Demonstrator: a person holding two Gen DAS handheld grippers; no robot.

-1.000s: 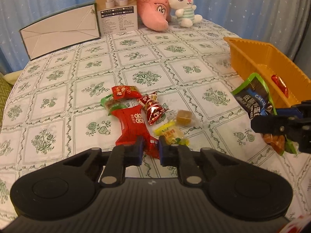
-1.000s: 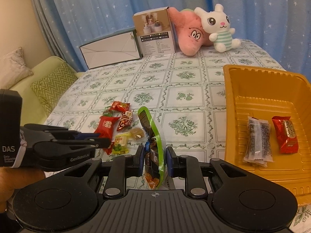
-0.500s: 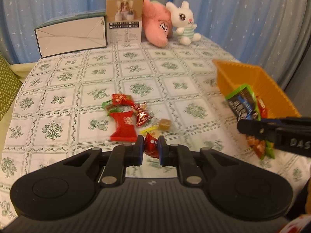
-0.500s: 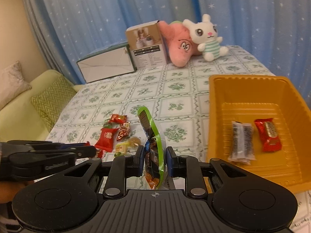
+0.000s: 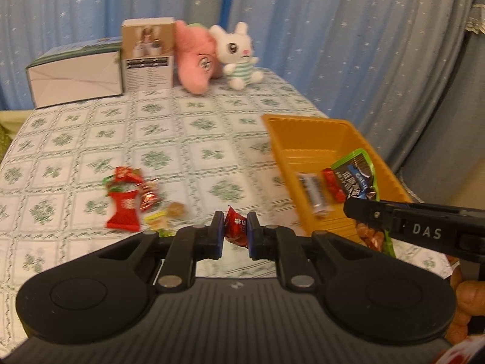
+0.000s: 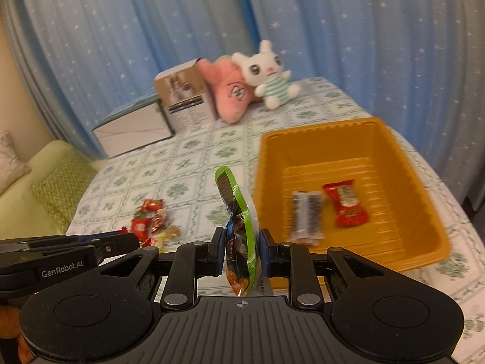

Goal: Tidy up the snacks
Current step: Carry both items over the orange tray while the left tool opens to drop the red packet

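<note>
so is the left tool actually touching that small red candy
Touching. In the left wrist view the left tool is shut on the small red candy, both pads pressed against its wrapper.

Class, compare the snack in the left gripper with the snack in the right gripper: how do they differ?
The small red candy in the left gripper is red and short; the green-edged bag in the right gripper is dark, green-bordered and much taller, rising well above the jaws. Both are clamped off the table.
</note>
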